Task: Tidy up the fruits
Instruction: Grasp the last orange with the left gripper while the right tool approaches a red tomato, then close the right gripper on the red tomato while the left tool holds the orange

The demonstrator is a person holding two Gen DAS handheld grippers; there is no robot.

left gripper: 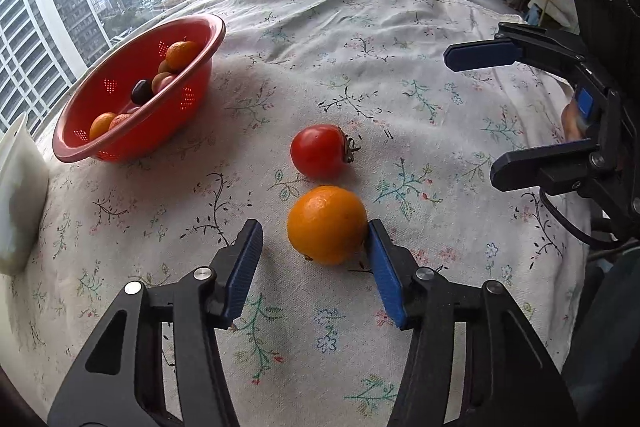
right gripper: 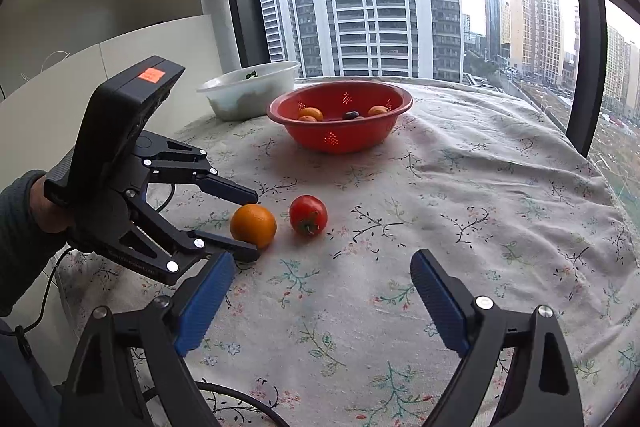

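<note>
Left claw (left gripper: 314, 259) apart, straddling orange (left gripper: 327, 225) on floral tabletop (left gripper: 400, 75); one pad touches it. Persimmon (left gripper: 319, 151) just beyond. Red colander (left gripper: 132, 99) holds fruit. Right claw (right gripper: 322, 303) apart, empty. No legible writing.

The white bowl (left gripper: 18, 195) is cut off at the left edge. Red basket (right gripper: 340, 119) wall hides some fruit.
</note>
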